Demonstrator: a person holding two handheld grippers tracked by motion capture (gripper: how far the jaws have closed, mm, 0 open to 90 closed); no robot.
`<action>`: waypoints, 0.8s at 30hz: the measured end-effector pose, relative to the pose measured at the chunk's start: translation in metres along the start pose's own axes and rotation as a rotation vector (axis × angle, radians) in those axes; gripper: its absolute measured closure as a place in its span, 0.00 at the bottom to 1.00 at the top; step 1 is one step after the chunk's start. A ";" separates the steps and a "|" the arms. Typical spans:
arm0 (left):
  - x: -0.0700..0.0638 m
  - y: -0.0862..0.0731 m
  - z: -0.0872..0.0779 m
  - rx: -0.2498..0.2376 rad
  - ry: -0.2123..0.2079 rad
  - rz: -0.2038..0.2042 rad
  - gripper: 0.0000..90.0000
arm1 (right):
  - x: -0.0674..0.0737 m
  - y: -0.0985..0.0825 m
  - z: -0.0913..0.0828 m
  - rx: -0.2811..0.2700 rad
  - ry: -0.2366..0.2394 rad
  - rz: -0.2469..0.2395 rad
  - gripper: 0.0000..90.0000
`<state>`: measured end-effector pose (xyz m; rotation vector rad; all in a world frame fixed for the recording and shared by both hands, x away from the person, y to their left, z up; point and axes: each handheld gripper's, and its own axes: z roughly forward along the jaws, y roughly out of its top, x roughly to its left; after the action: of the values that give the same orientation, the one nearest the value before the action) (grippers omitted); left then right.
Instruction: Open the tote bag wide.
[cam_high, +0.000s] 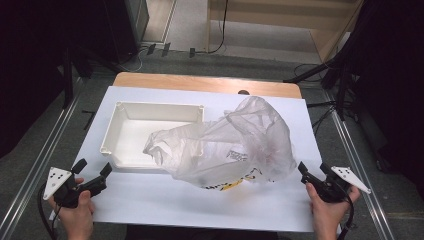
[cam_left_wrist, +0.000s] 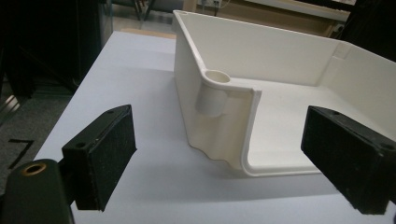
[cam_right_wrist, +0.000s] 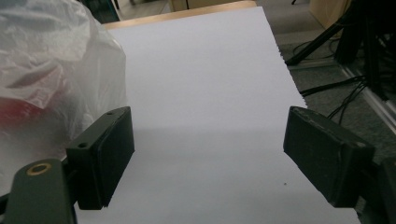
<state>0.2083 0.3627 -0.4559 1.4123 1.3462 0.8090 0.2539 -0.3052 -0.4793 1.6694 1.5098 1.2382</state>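
Looking down from the high view, I have the left gripper (cam_high: 92, 172) released and empty at the near left corner of the white tray (cam_high: 116, 131), and the right gripper (cam_high: 314, 174) likewise spread wide with nothing in it, just beside the near right edge of the plastic bag (cam_high: 235, 145). The bag is crumpled and translucent, lying on the white sheet (cam_high: 165, 200) that covers the desk (cam_high: 150, 80), with its left end draped over the tray's right rim and into the tray. In the left gripper view the tray's corner post (cam_left_wrist: 212, 93) sits between my open jaws but not touched. In the right gripper view something red (cam_right_wrist: 18, 109) shows dimly through the film; what it is I cannot tell. My worry is the film itself: it is thin and slippery, so a pinch on a loose fold may slide off or stretch it. Pulling from the right could also drag the tray, since the bag overlaps its rim, or spill whatever is inside.
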 end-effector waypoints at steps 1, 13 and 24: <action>0.000 0.000 0.000 0.000 0.000 0.000 0.10 | 0.000 0.000 0.000 0.000 0.000 0.000 0.18; -0.007 0.006 0.001 -0.006 -0.004 0.066 0.09 | 0.029 0.023 -0.012 -0.016 0.078 -0.082 0.17; -0.018 0.015 -0.012 -0.047 -0.049 0.062 0.09 | 0.049 0.048 -0.032 -0.062 0.117 -0.082 0.17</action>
<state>0.1989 0.3490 -0.4354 1.4342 1.2441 0.8359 0.2435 -0.2727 -0.4118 1.5032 1.5764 1.3440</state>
